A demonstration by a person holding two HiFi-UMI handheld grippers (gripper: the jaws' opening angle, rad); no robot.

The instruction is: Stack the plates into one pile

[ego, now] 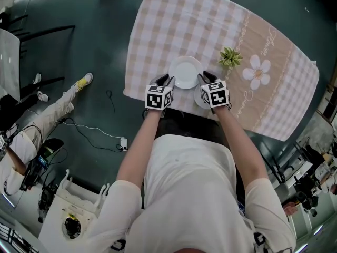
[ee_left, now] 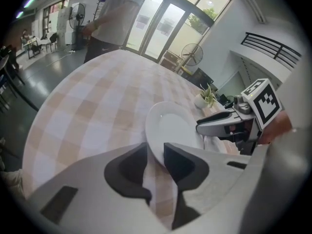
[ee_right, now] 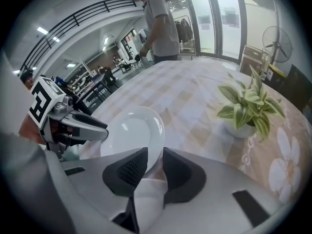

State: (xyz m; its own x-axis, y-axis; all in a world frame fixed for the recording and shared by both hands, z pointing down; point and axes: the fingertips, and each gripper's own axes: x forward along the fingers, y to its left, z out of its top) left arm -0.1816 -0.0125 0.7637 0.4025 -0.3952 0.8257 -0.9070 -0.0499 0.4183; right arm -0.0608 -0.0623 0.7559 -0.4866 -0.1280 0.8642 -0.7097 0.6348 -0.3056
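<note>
Left gripper [ego: 166, 80] and right gripper [ego: 206, 77] clamp their jaws on opposite rims of a white plate [ego: 185, 70] at the table [ego: 174, 15].

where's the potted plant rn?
Head view: the potted plant sits on the checked tablecloth, just right of the white plate and left of the printed flower.

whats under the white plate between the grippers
Only the checked tablecloth shows around the white plate. The patch directly beneath is covered. A second plate lies beside it, partly hidden by the right gripper.
</note>
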